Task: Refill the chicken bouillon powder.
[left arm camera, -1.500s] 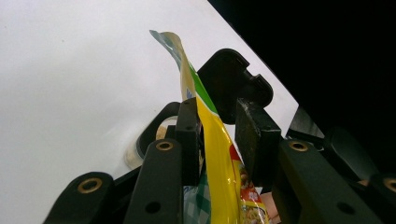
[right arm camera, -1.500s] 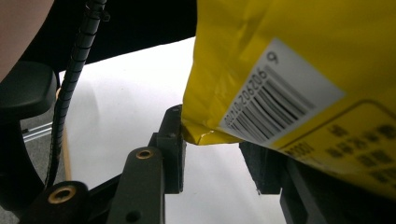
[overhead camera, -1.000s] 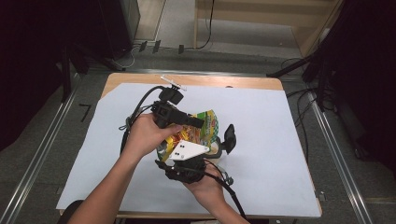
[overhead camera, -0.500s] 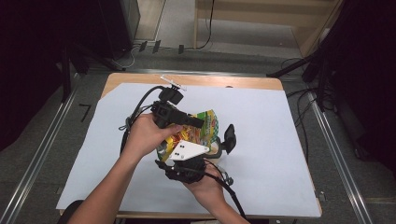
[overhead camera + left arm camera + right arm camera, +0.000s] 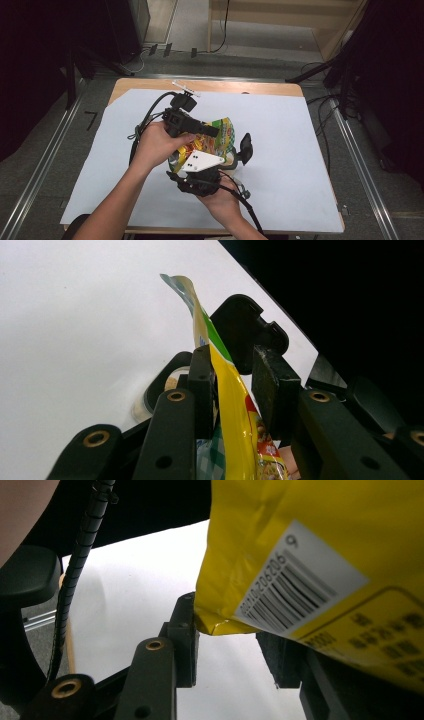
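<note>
A yellow snack bag (image 5: 221, 134) with green trim stands at the middle of the table between my two grippers. My left gripper (image 5: 212, 134) reaches over it from the left. In the left gripper view the bag's top seam (image 5: 227, 390) rises between the jaws; it leans on one pad, and a gap shows at the other pad (image 5: 272, 382). My right gripper (image 5: 222, 150), with a grey plate on top, comes from the near side. The bag's barcoded corner (image 5: 300, 560) lies at the right gripper (image 5: 230, 640) and covers one jaw, so a grip is unclear.
White paper (image 5: 300, 150) covers the wooden table. Metal rails run along both sides. A white strip (image 5: 185, 89) lies at the far edge. The left gripper's cable (image 5: 145, 125) loops to the left. A round-rimmed thing (image 5: 160, 390) sits on the paper beside the bag.
</note>
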Available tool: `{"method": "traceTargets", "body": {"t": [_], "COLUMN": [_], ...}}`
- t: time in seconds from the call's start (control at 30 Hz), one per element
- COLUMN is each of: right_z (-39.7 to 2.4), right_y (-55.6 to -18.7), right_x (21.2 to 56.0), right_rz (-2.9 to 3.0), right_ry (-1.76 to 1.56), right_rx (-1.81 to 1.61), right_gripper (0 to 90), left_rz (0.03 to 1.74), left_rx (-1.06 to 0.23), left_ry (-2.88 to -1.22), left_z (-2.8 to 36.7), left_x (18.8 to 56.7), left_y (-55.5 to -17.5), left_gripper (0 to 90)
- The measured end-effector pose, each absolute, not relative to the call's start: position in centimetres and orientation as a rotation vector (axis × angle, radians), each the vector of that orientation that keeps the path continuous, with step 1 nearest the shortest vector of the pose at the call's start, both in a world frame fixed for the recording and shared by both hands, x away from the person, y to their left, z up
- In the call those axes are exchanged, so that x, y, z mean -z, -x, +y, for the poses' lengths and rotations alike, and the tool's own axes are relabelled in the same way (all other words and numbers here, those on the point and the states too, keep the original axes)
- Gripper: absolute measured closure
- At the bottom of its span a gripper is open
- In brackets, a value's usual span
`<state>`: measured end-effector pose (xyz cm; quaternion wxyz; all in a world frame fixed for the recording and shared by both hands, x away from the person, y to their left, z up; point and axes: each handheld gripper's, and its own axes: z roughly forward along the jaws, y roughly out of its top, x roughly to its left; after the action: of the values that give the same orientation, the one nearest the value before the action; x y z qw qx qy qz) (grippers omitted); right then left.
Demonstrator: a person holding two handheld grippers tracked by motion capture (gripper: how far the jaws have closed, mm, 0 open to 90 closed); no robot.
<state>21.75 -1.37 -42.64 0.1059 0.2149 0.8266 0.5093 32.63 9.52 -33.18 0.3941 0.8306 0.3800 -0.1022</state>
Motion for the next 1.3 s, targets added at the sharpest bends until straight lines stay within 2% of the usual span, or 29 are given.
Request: {"method": "traceTargets", "body": {"t": [0.77,1.3], "right_z": [-0.9,-1.1], "right_y": [-22.4,-22.8], "right_x": [43.1,43.4], "right_rz": [2.438,2.459], "right_ry": [-0.562,-0.584], "right_rx": [-1.498,-1.480], "right_gripper": [63.3,63.3], "left_rz": [0.981,0.986], "left_rx": [0.201,0.229], "left_ry": [-2.082,-2.080], "left_z": [10.4,10.3], "left_x": [33.4,33.9], "left_y": [-32.4,-32.9], "left_gripper": [71.2,70.8]}}
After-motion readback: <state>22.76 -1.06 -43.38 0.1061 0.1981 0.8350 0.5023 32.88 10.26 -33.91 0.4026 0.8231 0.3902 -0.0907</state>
